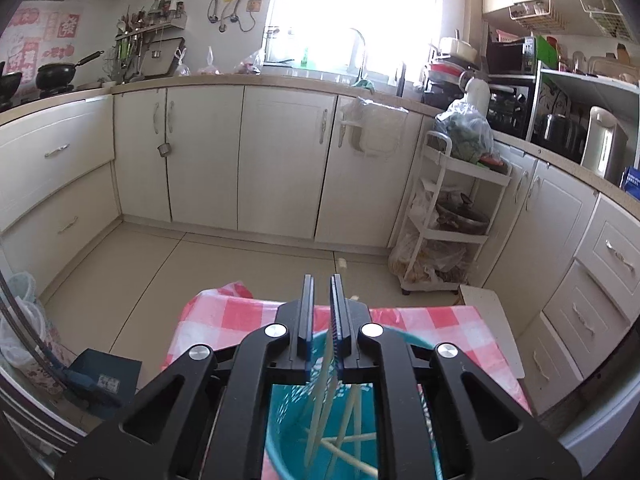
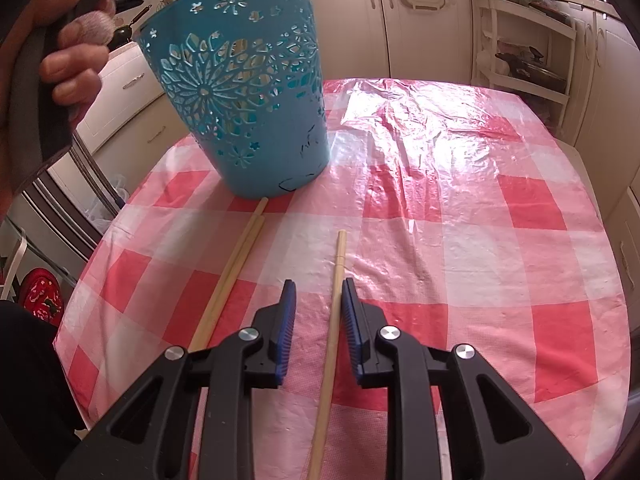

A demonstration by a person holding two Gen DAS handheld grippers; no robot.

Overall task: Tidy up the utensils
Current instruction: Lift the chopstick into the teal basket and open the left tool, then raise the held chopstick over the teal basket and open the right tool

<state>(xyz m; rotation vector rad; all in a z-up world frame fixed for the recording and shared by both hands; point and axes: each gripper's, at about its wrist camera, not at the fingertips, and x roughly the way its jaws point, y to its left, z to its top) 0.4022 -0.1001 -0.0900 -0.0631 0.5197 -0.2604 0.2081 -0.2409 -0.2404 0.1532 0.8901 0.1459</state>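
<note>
Your left gripper (image 1: 322,308) hangs over the teal basket (image 1: 288,420) at six o'clock, jaws narrowly parted around a chopstick (image 1: 326,364).

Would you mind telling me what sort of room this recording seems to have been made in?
Almost certainly a home kitchen: cream base cabinets run under a counter along the walls, a black wok sits on the stove, and a microwave stands on a shelf beside the window.
</note>
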